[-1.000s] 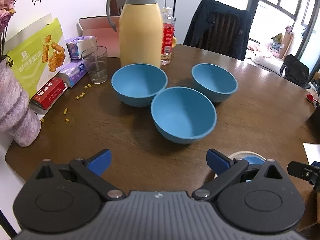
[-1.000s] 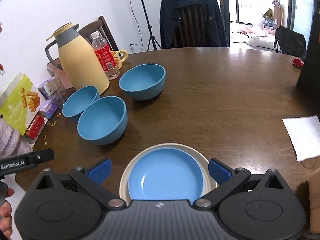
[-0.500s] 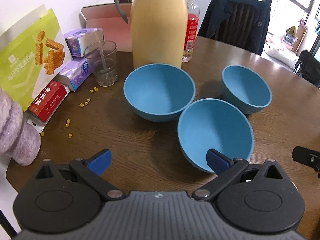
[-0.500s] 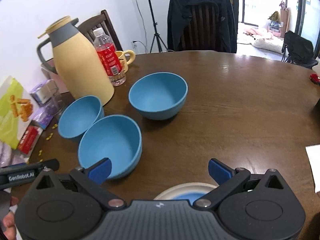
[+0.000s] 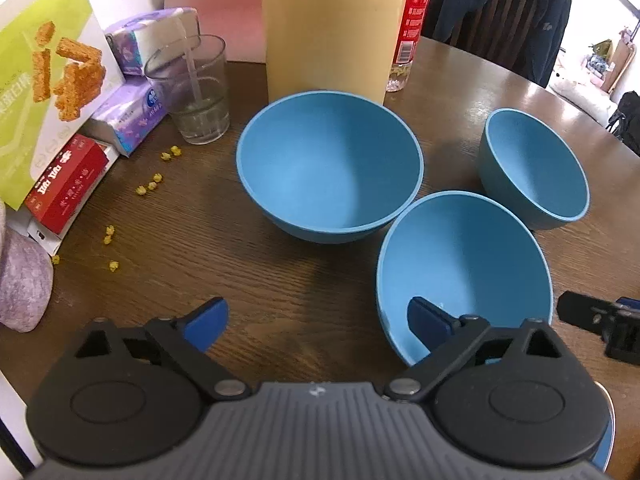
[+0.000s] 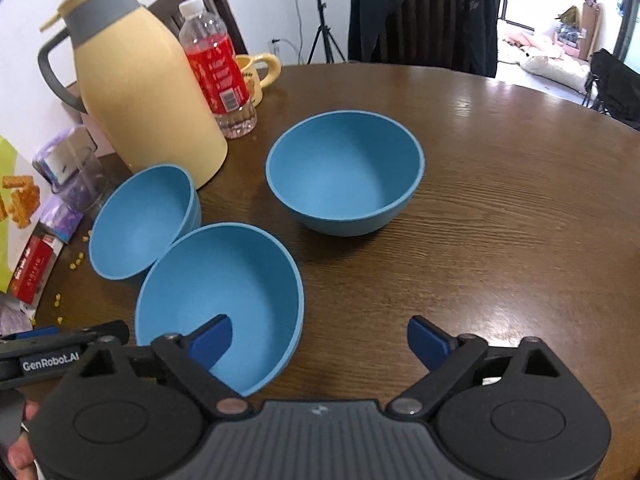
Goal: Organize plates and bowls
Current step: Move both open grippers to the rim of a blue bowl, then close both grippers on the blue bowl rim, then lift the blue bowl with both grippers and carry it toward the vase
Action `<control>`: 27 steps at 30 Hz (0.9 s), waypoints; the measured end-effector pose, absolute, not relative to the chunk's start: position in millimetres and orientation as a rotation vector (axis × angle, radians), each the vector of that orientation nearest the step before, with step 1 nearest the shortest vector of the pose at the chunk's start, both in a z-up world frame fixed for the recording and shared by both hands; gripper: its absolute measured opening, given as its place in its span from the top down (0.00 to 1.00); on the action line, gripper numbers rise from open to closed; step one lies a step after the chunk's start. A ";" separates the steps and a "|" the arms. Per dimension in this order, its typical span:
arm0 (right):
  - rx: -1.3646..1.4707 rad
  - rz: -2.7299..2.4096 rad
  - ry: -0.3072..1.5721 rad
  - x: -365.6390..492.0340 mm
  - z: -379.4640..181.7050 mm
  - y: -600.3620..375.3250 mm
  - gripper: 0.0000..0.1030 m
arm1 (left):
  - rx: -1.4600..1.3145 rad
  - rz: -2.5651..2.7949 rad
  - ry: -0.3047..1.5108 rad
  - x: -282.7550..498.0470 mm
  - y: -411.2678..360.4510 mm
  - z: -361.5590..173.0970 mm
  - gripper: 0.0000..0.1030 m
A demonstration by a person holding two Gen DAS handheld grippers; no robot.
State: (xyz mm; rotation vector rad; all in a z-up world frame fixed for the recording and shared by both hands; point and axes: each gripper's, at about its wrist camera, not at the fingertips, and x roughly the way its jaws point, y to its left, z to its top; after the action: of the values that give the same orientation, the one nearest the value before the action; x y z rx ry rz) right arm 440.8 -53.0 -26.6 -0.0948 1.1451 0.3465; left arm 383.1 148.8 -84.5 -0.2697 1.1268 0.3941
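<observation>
table: round dark brown wood table point(image 6: 500, 208), glossy, grain visible; holds everything below
jug: tall pale-yellow thermos jug point(image 6: 148, 92), grey collar and handle, lid on; contents not visible; stands at the back left, just behind the bowls
near bowl: blue bowl point(image 6: 224, 292), matte, plain, thin lighter rim, empty; nearest the grippers; its rim touches or nearly touches the left bowl, cannot tell which
far bowl: same blue bowl point(image 6: 344, 176), empty, upright, apart from the other two, on the right of the jug in the right wrist view
left bowl: same blue bowl point(image 5: 328, 168), empty, directly in front of the jug
left gripper: left gripper point(image 5: 318, 322) over the table, jaws wide but closing; right blue pad sits over the near bowl's edge, left pad over bare wood; no pad pressing on anything
right gripper: right gripper point(image 6: 320, 342), jaws wide and closing; left pad inside the near bowl's outline, right pad over bare table; nothing gripped
snack box: green-white box point(image 5: 44, 80) with fried-stick picture, upright at the left edge
bottle: clear plastic bottle point(image 6: 218, 68), red label, white cap, beside the jug; level unclear
tissue packs: purple packs point(image 5: 132, 116), stacked by the snack box
glass: clear tumbler point(image 5: 192, 92), a little clear liquid at the bottom
mug: yellow mug point(image 6: 256, 72) behind the bottle, contents hidden
red box: small red box point(image 5: 66, 184), flat under the snack box
crumbs: yellow bits point(image 5: 150, 188) scattered on the wood
</observation>
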 end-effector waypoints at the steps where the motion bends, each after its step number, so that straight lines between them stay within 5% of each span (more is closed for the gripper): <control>1: -0.103 0.353 1.156 444.0 -30.5 -50.9 0.12 | -0.280 0.398 1.131 385.5 149.0 -86.4 0.09; 12: -0.100 0.406 1.250 474.5 -63.2 -38.8 0.52 | -0.309 0.369 1.177 408.4 139.3 -108.2 0.46; 20: -0.067 0.445 1.290 488.2 -82.4 -37.3 0.85 | -0.336 0.356 1.197 419.6 138.1 -119.4 0.85; 27: -0.042 0.471 1.293 491.2 -87.1 -34.3 0.94 | -0.344 0.351 1.189 421.5 136.1 -120.9 0.93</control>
State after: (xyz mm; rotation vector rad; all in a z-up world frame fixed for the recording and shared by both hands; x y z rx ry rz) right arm 491.2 -34.4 -87.1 -0.0417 1.2933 0.4707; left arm 421.5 136.1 -120.9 -0.3442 1.1888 0.3506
